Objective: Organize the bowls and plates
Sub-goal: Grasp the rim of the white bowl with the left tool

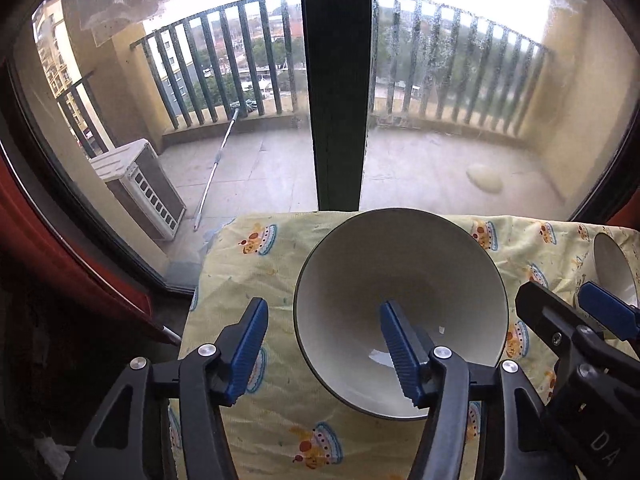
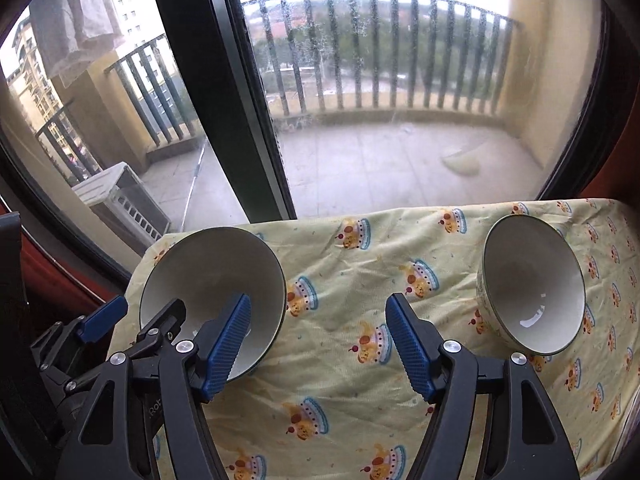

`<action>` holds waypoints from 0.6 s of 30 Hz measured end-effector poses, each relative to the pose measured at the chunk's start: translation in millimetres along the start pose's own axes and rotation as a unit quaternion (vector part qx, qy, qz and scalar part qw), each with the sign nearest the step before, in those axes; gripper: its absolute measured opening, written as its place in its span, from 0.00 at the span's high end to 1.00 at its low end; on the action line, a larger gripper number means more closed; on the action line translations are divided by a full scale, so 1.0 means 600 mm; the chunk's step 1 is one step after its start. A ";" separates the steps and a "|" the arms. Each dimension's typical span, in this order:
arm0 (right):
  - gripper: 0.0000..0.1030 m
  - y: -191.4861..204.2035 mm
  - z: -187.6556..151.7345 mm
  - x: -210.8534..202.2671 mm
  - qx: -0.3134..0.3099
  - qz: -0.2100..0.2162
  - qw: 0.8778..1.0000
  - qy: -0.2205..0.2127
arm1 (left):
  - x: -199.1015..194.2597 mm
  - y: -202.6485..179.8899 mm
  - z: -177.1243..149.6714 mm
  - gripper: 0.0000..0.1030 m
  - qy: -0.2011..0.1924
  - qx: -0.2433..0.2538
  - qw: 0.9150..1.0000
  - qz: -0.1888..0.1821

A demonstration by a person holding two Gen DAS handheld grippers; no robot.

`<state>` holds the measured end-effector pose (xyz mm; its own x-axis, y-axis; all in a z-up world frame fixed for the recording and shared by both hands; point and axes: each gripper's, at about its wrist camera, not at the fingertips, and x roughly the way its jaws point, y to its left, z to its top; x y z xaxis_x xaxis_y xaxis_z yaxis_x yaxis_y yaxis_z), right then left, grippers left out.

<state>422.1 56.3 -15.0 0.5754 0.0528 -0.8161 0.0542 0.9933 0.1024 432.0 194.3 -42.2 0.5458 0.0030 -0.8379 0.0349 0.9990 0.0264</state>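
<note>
Your left tongs [image 1: 324,344] sit apart around the left bowl's [image 1: 400,280] rim. Only your right view shows the whole right bowl [image 2: 532,284]; right tongs [image 2: 320,340] apart, empty.

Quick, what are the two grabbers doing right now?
Left gripper: open, straddling the left bowl's rim, not gripping.
Right gripper: open, empty.

Left gripper [image 1: 324,344] — black frame, blue ribbed jaws, silver screws.
</note>
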 end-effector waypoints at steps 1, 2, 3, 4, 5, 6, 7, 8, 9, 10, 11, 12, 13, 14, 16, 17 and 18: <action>0.32 0.002 -0.001 0.007 0.002 0.000 1.000 0.001 | 0.004 -0.001 0.001 0.42 0.002 0.002 1.000 0.000; 0.34 0.003 -0.001 0.014 0.004 0.003 1.000 0.004 | 0.009 0.002 0.003 0.46 0.002 -0.001 1.000 0.001; 0.35 0.004 -0.001 0.021 0.005 0.003 1.000 0.006 | 0.014 0.004 0.004 0.48 0.002 -0.007 1.000 0.001; 0.39 0.006 0.000 0.028 0.006 0.003 1.000 0.008 | 0.018 0.007 0.005 0.52 0.002 -0.013 1.000 0.002; 0.44 0.007 0.000 0.034 0.006 0.005 1.000 0.009 | 0.019 0.008 0.006 0.58 -0.002 -0.018 1.000 0.004; 0.46 0.007 0.001 0.039 0.008 0.009 1.000 0.009 | 0.020 0.010 0.006 0.60 -0.009 -0.021 1.000 0.008; 0.49 0.009 0.002 0.044 0.008 0.009 1.000 0.011 | 0.021 0.010 0.007 0.60 -0.012 -0.020 1.000 0.012; 0.53 0.012 0.003 0.049 0.007 0.006 1.000 0.012 | 0.024 0.010 0.009 0.61 -0.011 -0.017 1.000 0.011; 0.55 0.013 0.005 0.053 0.006 0.007 1.000 0.012 | 0.029 0.009 0.011 0.63 -0.007 -0.015 1.000 0.008; 0.58 0.014 0.007 0.057 0.006 0.009 1.000 0.014 | 0.033 0.008 0.014 0.64 -0.003 -0.014 1.000 0.005; 0.60 0.016 0.008 0.062 0.006 0.010 1.000 0.016 | 0.036 0.008 0.016 0.66 -0.001 -0.014 1.000 0.005; 0.63 0.016 0.010 0.064 0.008 0.011 1.000 0.016 | 0.039 0.007 0.017 0.67 -0.001 -0.012 1.000 0.006; 0.67 0.017 0.012 0.068 0.008 0.012 1.000 0.018 | 0.041 0.007 0.018 0.69 -0.001 -0.012 1.000 0.006; 0.71 0.019 0.014 0.071 0.006 0.015 1.000 0.019 | 0.040 0.009 0.020 0.71 0.000 -0.013 1.000 0.006; 0.80 0.023 0.018 0.075 0.002 0.024 1.000 0.020 | 0.044 0.010 0.021 0.74 0.006 -0.014 1.000 -0.002; 0.87 0.026 0.019 0.076 -0.001 0.029 0.999 0.021 | 0.045 0.012 0.022 0.78 0.009 -0.016 1.000 -0.008; 0.88 0.029 0.020 0.075 -0.004 0.033 0.999 0.023 | 0.045 0.013 0.023 0.80 0.012 -0.016 1.000 -0.014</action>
<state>459.0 74.4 -43.1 0.5401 0.1233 -0.8325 0.0108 0.9881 0.1534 458.4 201.4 -57.0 0.5253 -0.0239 -0.8506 0.0227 0.9996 -0.0141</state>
